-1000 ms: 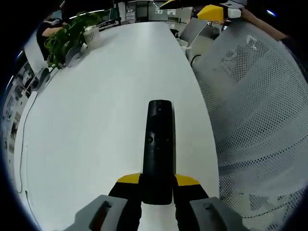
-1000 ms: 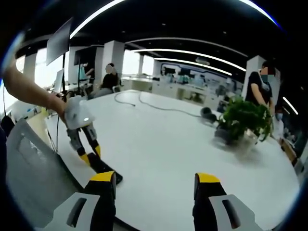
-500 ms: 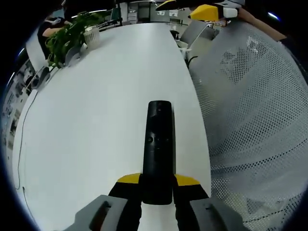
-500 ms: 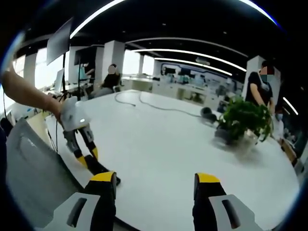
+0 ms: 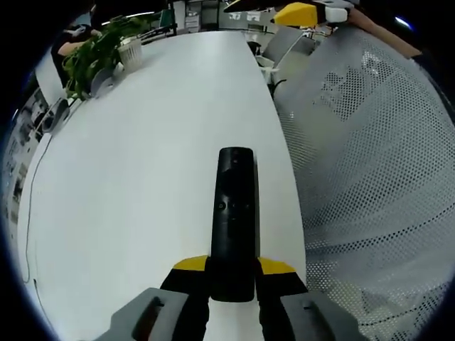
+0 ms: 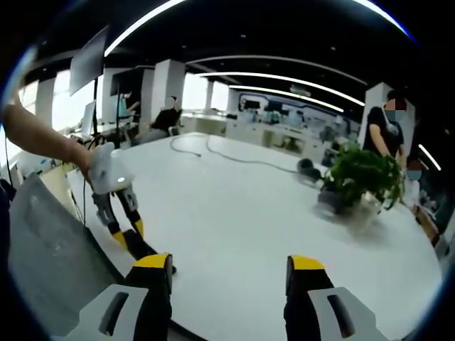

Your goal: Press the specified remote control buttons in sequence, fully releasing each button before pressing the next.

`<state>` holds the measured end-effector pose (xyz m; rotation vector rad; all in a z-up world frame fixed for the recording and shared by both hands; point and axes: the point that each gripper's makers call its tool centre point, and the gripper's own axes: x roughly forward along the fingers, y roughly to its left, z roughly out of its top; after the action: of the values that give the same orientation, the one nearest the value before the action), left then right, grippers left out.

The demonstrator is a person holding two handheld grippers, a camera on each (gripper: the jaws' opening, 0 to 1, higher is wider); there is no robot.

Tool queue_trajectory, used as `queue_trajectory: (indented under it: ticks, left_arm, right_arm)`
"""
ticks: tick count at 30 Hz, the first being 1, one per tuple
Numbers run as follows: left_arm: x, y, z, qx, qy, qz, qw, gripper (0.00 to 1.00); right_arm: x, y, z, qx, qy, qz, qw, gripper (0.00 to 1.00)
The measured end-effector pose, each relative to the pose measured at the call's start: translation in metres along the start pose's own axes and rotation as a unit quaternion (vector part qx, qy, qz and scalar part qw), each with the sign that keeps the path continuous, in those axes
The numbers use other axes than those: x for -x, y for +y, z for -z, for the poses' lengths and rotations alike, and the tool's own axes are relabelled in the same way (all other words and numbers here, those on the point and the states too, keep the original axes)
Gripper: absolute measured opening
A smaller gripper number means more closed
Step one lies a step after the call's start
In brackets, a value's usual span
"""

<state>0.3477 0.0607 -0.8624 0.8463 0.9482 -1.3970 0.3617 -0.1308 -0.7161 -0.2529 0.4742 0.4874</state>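
Black remote control point(image 5: 234, 220) lies on the white table point(image 5: 142, 163); beside the table, a grey perforated mesh chair point(image 5: 377, 177); yellow-tipped left gripper point(image 5: 233, 273).

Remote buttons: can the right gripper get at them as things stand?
Probably yes. The remote sits clamped in the left gripper, button face up and uncovered. The right gripper is open, holds nothing, and only bare table lies between them.

right tongs point(image 6: 231, 284): jaws apart, nothing between them, above white table point(image 6: 242, 213) | left tongs point(image 6: 128, 238): at left near table edge, clamped on dark remote point(image 6: 151, 252) | potted plant point(image 6: 359, 177): far right on table | cable point(image 6: 234, 158): far side
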Motion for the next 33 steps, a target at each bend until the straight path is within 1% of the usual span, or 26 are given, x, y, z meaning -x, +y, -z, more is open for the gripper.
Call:
queue_trajectory:
  ticks: [18, 28, 33]
  left_arm:
    - [-0.001, -0.014, 0.000, -0.008, 0.006, 0.011, 0.9999, 0.25]
    - [-0.002, -0.023, 0.000, -0.009, 0.006, 0.011, 0.9999, 0.25]
    - [-0.002, -0.023, 0.000, -0.005, 0.009, 0.009, 0.9999, 0.25]
  right_arm:
    - [-0.001, 0.002, 0.001, 0.004, 0.003, -0.004, 1.0000, 0.62]
    - [-0.002, 0.003, 0.003, 0.008, 0.008, -0.008, 0.9999, 0.62]
    - [-0.002, 0.004, 0.003, 0.009, 0.010, -0.009, 0.9999, 0.61]
